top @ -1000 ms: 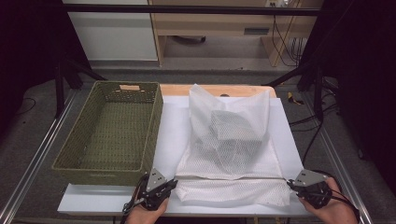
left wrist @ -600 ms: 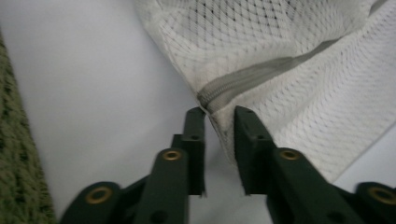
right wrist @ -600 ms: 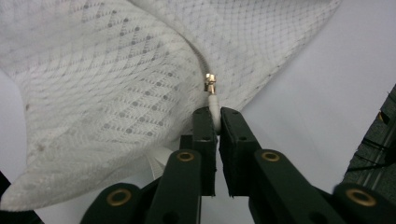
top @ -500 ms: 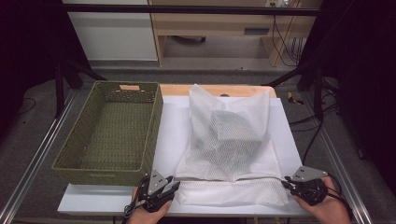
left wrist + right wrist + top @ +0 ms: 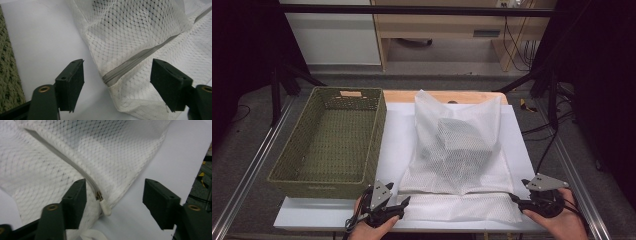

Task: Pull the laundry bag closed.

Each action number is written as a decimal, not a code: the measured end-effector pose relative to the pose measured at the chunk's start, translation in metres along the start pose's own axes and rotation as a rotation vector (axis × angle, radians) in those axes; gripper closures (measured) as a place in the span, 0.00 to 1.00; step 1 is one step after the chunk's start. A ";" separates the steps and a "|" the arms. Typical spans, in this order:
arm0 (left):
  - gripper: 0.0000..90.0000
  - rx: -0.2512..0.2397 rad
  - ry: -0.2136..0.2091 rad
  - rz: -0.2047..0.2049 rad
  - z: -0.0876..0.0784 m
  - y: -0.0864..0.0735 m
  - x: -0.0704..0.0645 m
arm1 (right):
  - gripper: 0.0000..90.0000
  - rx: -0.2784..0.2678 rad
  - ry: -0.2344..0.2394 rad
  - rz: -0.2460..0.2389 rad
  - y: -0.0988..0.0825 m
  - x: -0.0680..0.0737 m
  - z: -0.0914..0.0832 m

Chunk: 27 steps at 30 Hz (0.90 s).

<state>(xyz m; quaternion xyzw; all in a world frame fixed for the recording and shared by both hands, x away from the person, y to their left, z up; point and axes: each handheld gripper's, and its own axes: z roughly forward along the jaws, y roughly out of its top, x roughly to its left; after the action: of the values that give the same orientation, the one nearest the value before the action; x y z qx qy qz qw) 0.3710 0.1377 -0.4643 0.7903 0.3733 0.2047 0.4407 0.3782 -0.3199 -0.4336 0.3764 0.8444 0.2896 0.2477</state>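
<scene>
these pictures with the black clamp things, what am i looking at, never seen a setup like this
No robot arm here: a person holds a hand-held claw in each hand. The high view looks down on the table from above the person's side; the left claw and right claw sit at the bottom edge. The other two pictures come from small cameras riding on each claw, looking out between its two black jaws.

On the white table cover lie a green woven rectangular basket and a white mesh zip bag with something dark inside.

Nothing is held right now. Both claws have just been opening: the left claw has the bag's grey zip end between its jaws, the right claw the white zip pull, with no jaw pressing on either.
</scene>
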 end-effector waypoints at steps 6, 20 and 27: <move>0.18 -0.023 -0.007 -0.009 -0.002 0.005 0.000 | 0.12 -0.052 -0.050 -0.032 0.013 0.012 0.001; 0.06 -0.070 -0.070 0.010 0.010 0.034 -0.001 | 0.08 -0.207 -0.087 0.140 0.038 0.016 0.008; 0.07 -0.084 -0.079 0.003 0.031 0.050 0.010 | 0.11 -0.239 -0.119 0.227 0.041 0.009 0.016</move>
<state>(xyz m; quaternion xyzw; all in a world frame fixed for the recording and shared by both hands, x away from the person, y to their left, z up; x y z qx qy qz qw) 0.4181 0.1116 -0.4383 0.7793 0.3454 0.1893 0.4874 0.4030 -0.2857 -0.4189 0.4534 0.7400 0.3914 0.3060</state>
